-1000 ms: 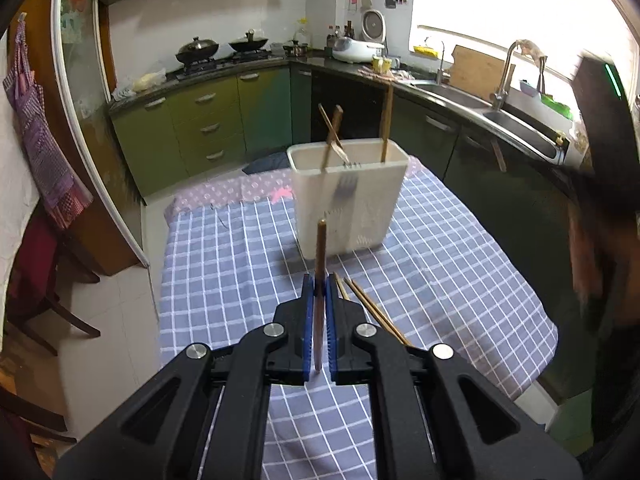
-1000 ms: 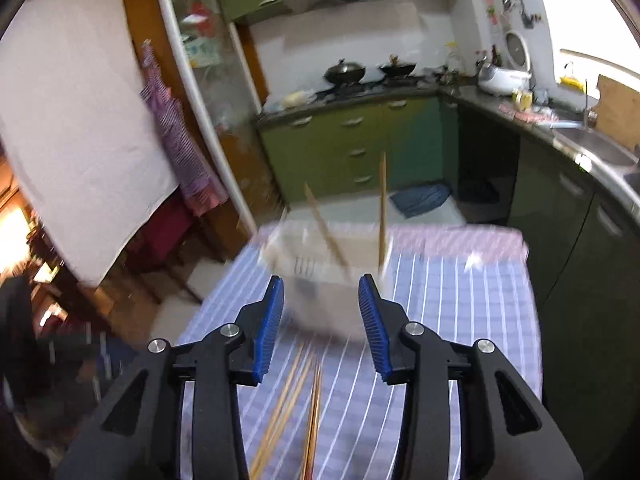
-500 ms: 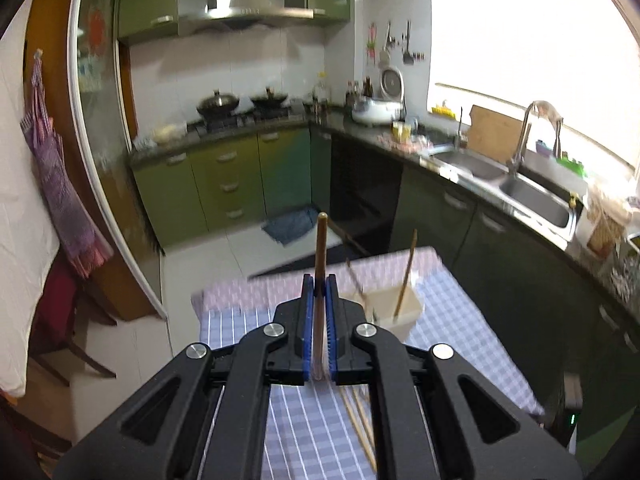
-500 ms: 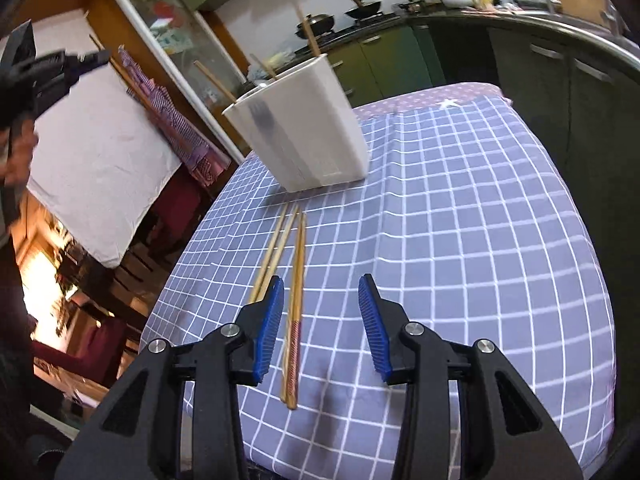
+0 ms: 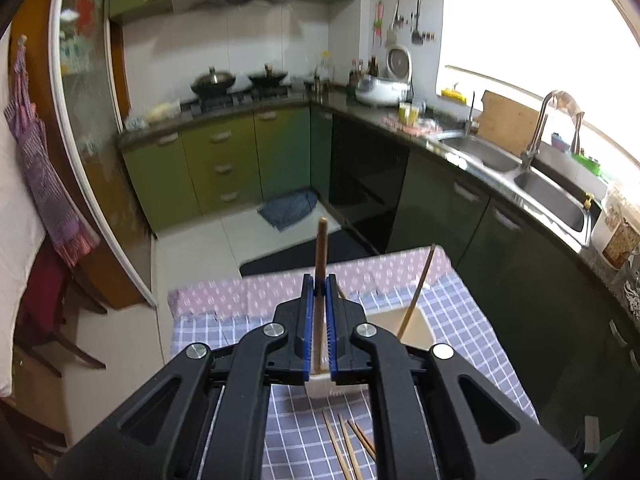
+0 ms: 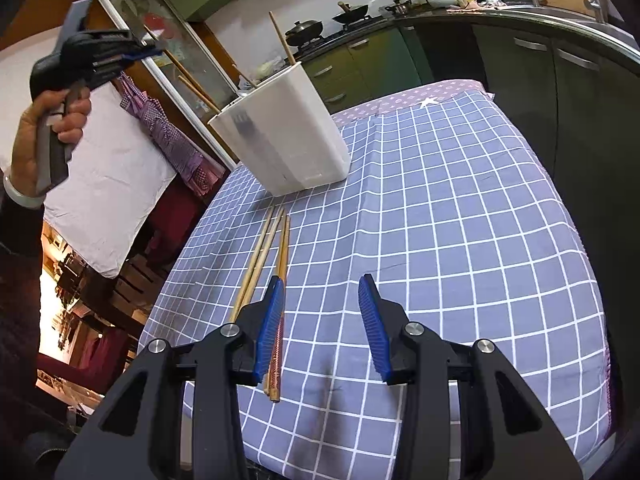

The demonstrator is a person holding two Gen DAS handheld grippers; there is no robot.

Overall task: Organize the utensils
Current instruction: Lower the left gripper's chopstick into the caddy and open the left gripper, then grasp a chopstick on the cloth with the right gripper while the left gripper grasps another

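Nearest you, your right gripper (image 6: 320, 304) sits low over the blue-and-white checked tablecloth (image 6: 460, 240), its blue-padded jaws apart with nothing between them. Its left-side finger (image 6: 270, 328) lies over the near ends of the loose wooden chopsticks (image 6: 264, 256); whether it touches them you cannot tell. That bundle lies flat on the cloth, several sticks side by side, running away from the gripper towards the tall white plastic utensil holder (image 6: 288, 136), their far ends just short of its base.

The holder stands upright on the cloth. Several chopsticks lean out of its top, and a dark fork shows through its translucent wall.

Your left gripper (image 5: 320, 292) is up in the air above the table, its jaws clamped on a single brown wooden chopstick (image 5: 321, 248) that stands nearly upright between the blue pads, its tip well clear of the fingertips. In the left wrist view the holder (image 5: 416, 326) lies below and just beyond the fingers. In the right wrist view your left hand (image 6: 48, 132) grips the handle, high and off to the holder's left.

Beyond the table stand green kitchen cabinets (image 5: 224, 160) and a steel sink (image 5: 556, 200).
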